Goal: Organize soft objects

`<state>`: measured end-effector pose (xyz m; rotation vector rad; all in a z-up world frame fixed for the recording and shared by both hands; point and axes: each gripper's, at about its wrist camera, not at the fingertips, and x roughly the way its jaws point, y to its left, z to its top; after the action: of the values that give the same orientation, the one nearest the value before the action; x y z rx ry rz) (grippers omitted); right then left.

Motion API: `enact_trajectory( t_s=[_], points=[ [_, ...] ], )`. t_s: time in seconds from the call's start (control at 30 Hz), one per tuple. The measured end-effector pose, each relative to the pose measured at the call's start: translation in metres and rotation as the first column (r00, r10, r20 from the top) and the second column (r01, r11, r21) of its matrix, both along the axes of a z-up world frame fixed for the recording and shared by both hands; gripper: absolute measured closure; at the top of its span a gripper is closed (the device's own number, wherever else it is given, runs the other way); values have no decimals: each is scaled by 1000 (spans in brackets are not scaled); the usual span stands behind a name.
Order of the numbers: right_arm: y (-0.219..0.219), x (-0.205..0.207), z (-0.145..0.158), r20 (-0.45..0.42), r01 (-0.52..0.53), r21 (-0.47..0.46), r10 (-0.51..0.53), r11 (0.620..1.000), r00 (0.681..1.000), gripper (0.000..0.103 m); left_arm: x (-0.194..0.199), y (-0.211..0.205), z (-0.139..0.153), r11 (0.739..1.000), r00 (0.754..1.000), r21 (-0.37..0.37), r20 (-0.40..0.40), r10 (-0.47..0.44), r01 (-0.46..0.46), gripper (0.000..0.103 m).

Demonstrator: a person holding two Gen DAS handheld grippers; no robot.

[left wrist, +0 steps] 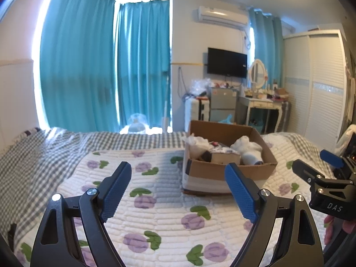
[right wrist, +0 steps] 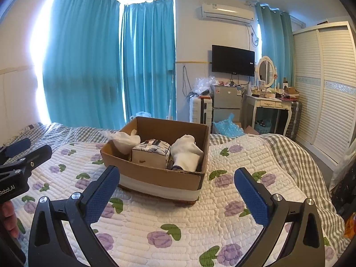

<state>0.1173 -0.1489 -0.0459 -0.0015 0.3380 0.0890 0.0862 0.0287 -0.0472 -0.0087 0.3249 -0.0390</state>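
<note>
An open cardboard box (right wrist: pixel 155 175) (left wrist: pixel 231 171) stands on the bed's flowered quilt (right wrist: pixel 178 222). Inside lie white socks (right wrist: pixel 185 153) (left wrist: pixel 247 150) on the right, a patterned rectangular pack (right wrist: pixel 151 152) (left wrist: pixel 224 155) in the middle, and crumpled white cloth (right wrist: pixel 124 141) (left wrist: pixel 197 143) on the left. My right gripper (right wrist: pixel 176 180) hovers just in front of the box, open and empty. Over the quilt to the left of the box, my left gripper (left wrist: pixel 178 173) is open with nothing between its blue pads. Each gripper shows at the edge of the other's view.
A grey checked sheet (left wrist: pixel 33 155) covers the bed's left and far side. Beyond the bed stand teal curtains (right wrist: pixel 89 66), a small fridge (right wrist: pixel 227 102), a white dressing table (right wrist: pixel 271 106) with a mirror, and a white wardrobe (right wrist: pixel 327 89) at the right.
</note>
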Motion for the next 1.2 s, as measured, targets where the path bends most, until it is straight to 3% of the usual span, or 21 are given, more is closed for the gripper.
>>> enact_trajectory(
  t_s=[1.2],
  points=[
    [-1, 1, -2, -28, 12, 5, -12, 1000, 1000, 0, -2, -3, -4, 1000, 1000, 5, -6, 8, -8, 16]
  ],
)
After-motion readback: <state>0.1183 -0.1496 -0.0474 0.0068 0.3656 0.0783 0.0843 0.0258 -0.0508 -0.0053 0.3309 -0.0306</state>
